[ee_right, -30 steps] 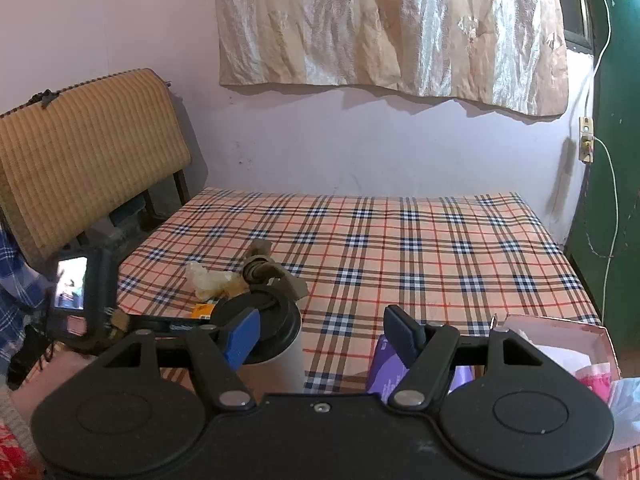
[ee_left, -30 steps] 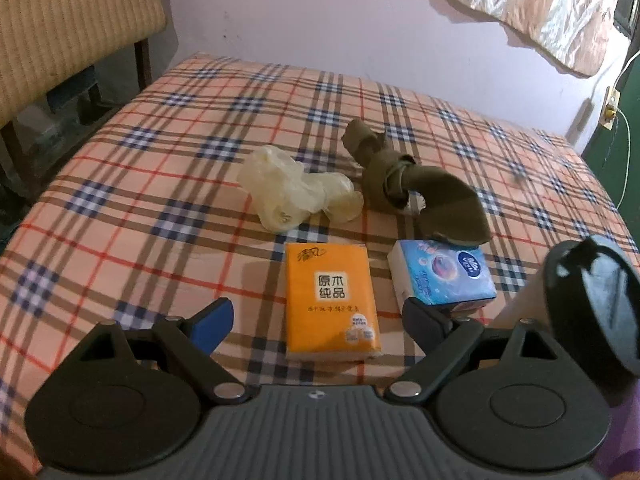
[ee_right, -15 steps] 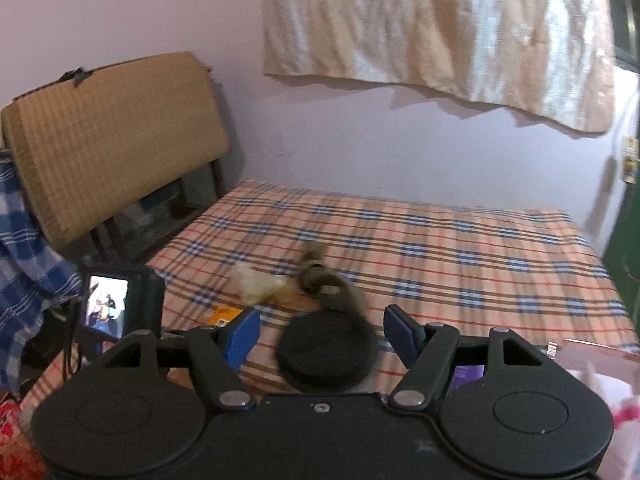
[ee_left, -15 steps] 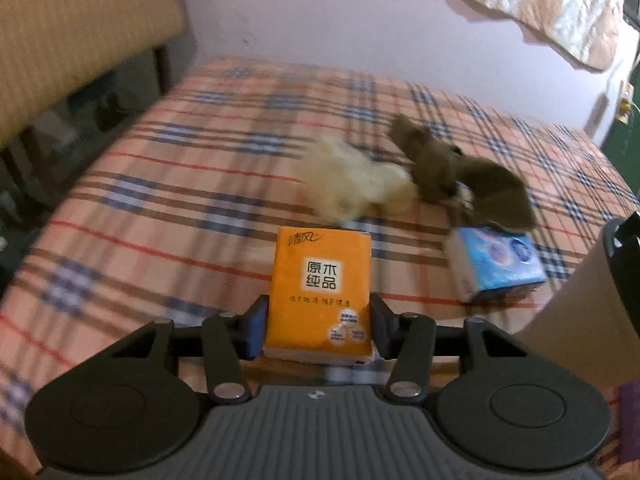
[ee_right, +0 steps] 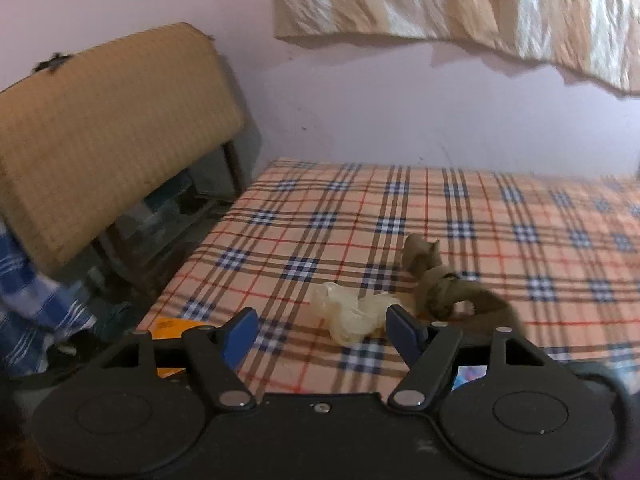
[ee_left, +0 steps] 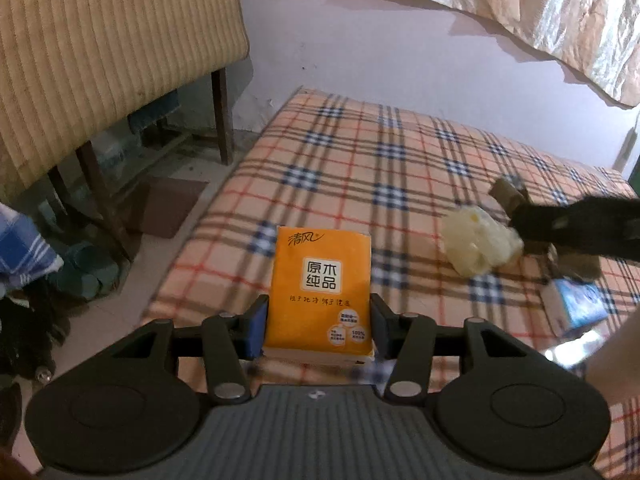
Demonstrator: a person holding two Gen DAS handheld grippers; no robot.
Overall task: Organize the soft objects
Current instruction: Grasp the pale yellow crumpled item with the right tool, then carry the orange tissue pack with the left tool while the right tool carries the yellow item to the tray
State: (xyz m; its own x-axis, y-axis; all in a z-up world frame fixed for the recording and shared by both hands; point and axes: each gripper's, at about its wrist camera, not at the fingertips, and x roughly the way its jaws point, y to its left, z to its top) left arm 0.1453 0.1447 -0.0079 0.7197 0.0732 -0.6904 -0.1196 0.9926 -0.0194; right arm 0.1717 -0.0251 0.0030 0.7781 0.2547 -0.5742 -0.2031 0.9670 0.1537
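My left gripper (ee_left: 318, 326) is shut on the orange tissue pack (ee_left: 322, 290) and holds it above the plaid bedspread (ee_left: 360, 168), near its left edge. A crumpled pale yellow plastic glove (ee_left: 478, 246) lies to the right, with an olive-brown sock (ee_left: 508, 194) behind it and a blue tissue pack (ee_left: 580, 306) nearer. My right gripper (ee_right: 322, 334) is open and empty, low over the bed, with the glove (ee_right: 354, 312) just ahead between its fingertips and the knotted sock (ee_right: 444, 284) to the right. The orange pack (ee_right: 174, 326) peeks out at the left.
A tan padded chair back (ee_left: 100, 48) stands left of the bed, with clutter on the floor (ee_left: 100, 264) under it. The pink wall (ee_left: 380, 40) with a hanging beige cloth (ee_left: 520, 4) is behind. A blue checked cloth (ee_right: 28, 300) is at far left.
My left gripper closed on the orange tissue pack, lifted it and swung left toward the bed's edge. My right gripper moved left and forward, from by the black-lidded cup toward the glove.
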